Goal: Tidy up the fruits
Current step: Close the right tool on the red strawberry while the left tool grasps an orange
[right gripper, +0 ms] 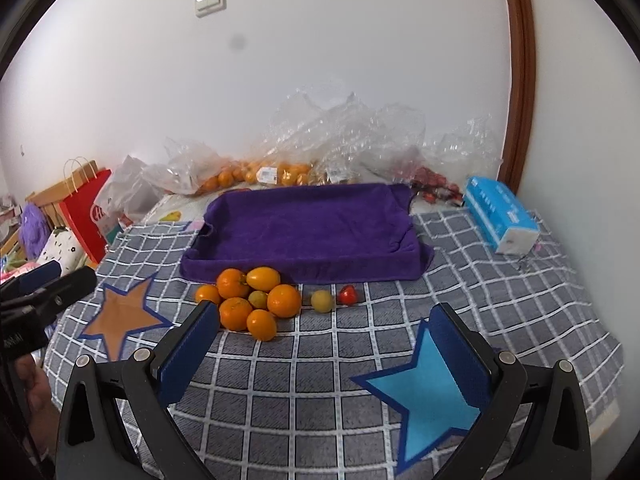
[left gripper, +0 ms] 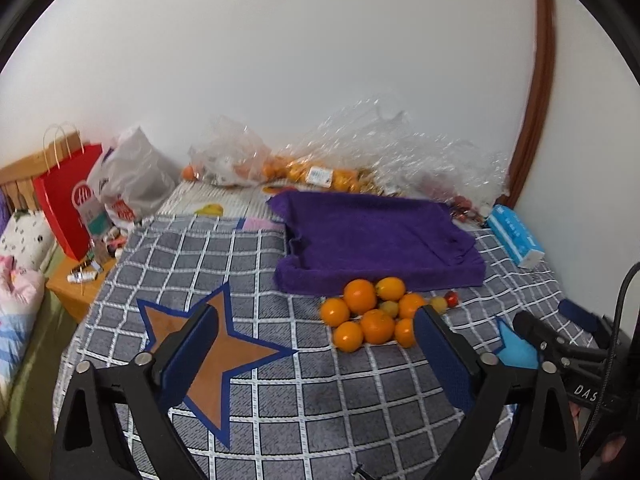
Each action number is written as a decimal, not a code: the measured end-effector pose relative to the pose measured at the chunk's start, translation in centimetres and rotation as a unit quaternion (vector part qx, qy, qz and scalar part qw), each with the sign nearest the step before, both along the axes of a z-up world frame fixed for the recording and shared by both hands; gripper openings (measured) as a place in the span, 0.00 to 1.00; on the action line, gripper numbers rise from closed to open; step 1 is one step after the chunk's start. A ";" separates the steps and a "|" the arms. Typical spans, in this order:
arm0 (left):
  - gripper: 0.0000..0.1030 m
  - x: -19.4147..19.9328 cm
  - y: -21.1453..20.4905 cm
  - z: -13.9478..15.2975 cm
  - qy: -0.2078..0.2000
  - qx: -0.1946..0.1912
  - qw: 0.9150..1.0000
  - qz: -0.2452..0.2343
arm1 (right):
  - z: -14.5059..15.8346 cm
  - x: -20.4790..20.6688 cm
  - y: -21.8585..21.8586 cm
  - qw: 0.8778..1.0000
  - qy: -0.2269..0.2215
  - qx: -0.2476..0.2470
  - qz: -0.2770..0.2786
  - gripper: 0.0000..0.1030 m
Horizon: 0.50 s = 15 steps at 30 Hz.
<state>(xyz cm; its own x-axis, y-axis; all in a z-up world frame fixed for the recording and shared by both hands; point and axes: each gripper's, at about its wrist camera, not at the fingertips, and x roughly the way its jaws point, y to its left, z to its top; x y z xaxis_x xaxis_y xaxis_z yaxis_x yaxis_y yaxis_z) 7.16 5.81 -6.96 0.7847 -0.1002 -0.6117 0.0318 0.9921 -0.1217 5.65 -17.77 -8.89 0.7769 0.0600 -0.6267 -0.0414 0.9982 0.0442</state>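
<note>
Right wrist view: the pile of round orange citrus fruits (right gripper: 250,300) lies on the checked bedspread (right gripper: 320,380), just ahead-left of the spread, empty right claw (right gripper: 320,344); the left claw (left gripper: 316,344), also spread, sits similarly near.

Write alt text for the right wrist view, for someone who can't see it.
The open right gripper points at a cluster of oranges on a grey checked cloth, just in front of a purple towel-lined tray. A small yellow fruit and a red one lie right of the pile; orange and blue star patches flank the jaws.
</note>
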 end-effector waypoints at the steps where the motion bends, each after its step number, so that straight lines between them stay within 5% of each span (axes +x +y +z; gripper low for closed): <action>1: 0.90 0.4 0.2 -0.5 0.006 -0.005 1.000 -0.001 | -0.6 0.5 0.0 1.000 0.010 0.005 0.004 1.00; 8: 0.90 2.7 1.5 -4.0 0.028 0.001 1.000 0.002 | -5.0 3.5 -0.1 0.997 0.064 0.034 0.015 1.00; 15: 0.89 5.2 3.0 -7.0 0.056 0.005 0.998 0.013 | -6.7 5.5 0.0 0.998 0.057 0.020 -0.006 0.97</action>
<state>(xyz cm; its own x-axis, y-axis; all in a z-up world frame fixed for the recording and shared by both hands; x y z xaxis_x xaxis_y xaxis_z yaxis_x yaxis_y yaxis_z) 12.37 8.79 -13.93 0.7130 -0.0748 -0.6971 -0.0072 0.9935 -0.1140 11.17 -17.77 -15.61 0.7013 0.0781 -0.7085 -0.0222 0.9959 0.0878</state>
